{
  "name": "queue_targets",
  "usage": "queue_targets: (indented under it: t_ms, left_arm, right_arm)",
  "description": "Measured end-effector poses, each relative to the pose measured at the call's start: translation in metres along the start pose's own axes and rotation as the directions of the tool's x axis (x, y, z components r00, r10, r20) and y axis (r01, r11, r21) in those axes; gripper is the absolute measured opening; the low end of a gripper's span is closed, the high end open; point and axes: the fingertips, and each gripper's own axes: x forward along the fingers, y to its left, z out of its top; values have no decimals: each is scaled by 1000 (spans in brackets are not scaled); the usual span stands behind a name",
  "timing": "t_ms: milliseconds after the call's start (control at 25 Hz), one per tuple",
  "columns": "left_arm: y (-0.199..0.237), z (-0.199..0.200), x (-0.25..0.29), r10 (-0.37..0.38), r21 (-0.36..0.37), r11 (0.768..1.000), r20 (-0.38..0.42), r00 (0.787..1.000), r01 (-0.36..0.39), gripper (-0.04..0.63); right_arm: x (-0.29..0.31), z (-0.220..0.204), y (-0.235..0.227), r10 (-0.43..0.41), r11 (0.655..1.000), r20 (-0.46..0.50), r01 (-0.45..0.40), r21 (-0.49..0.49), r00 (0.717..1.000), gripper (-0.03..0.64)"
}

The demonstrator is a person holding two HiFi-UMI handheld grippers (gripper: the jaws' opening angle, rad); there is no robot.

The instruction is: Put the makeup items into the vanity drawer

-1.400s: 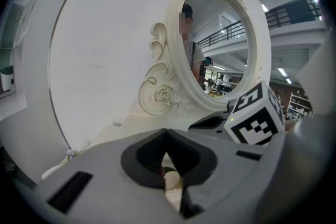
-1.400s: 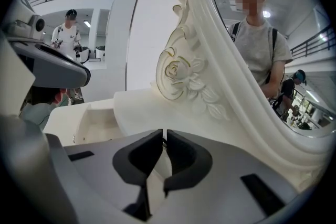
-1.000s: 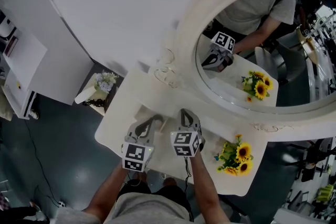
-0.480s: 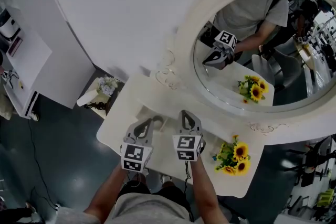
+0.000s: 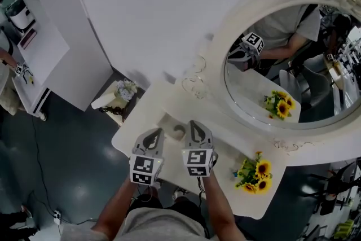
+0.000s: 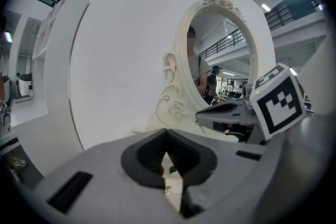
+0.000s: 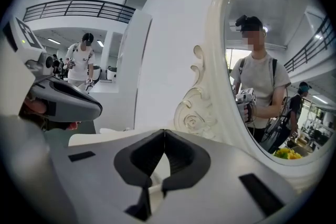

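Hovering over white vanity top (image 5: pixel 163 100), left gripper (image 5: pixel 154 132), right gripper (image 5: pixel 195 125) clamped together, nothing gripped; sunflowers (image 5: pixel 252 173) set by mirror (image 5: pixel 285 79).

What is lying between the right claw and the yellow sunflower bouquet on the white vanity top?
Nothing. The head view shows only bare white vanity top between the right claw and the yellow sunflower bouquet.

Curved white wall (image 5: pixel 146 14), glossy dark grey floor (image 5: pixel 67 144), white cabinet (image 5: pixel 45 51) at left, railed gallery (image 7: pixel 79 8) overhead.
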Motion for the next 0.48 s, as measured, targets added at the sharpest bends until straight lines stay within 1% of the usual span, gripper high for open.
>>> queue_targets:
  t_ms: [280, 480]
  left_arm:
    - [29, -15, -16, 66, -31, 997, -9, 998, -66, 0]
    - [49, -29, -26, 103, -55, 993, -28, 994, -104, 0]
  right_arm:
    - [18, 5, 43, 85, 995, -2, -85, -53, 996, 15]
    - [32, -2, 66, 127, 989, -28, -129, -73, 992, 15]
